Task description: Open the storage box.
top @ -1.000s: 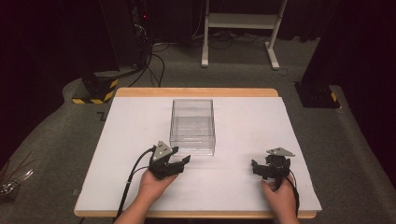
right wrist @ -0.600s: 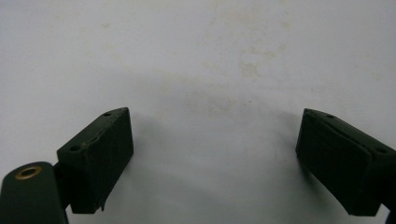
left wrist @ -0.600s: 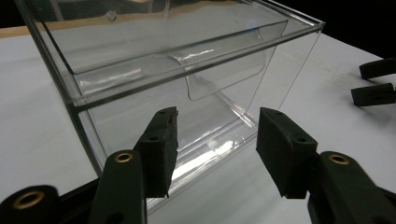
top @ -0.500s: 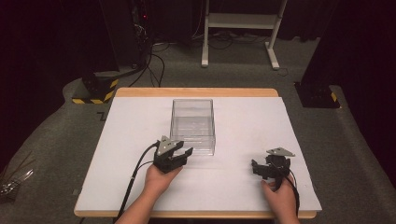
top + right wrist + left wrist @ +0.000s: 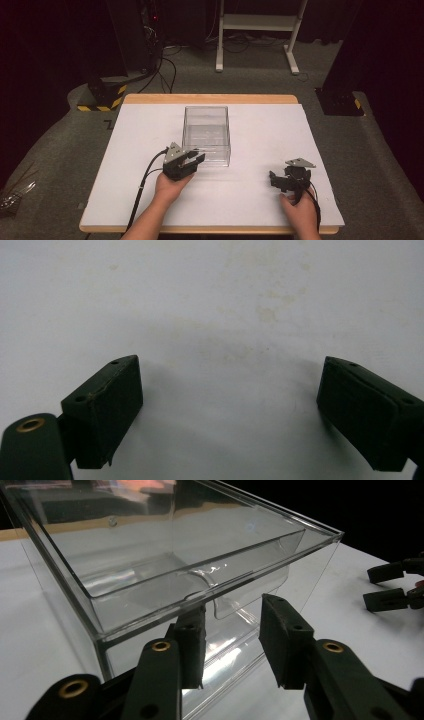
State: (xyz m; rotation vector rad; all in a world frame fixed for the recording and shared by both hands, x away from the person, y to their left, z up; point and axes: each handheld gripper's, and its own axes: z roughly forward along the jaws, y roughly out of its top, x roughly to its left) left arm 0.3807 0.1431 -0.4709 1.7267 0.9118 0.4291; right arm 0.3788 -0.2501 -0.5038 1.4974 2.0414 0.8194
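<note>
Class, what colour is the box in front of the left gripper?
The box is colourless, see-through plastic; the left gripper view shows it best.

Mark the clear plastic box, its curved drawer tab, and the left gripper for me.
Clear plastic box (image 5: 206,131), high view, bare near wall.
Curved clear drawer tab (image 5: 235,602), left gripper view, tab's front face.
Left gripper (image 5: 231,637), left gripper view, midway between its black jaws.

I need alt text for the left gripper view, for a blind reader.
Two black jaws of the left gripper, a gap between them, reach toward the curved pull tab on the front of a clear plastic drawer box on a white table.
</note>
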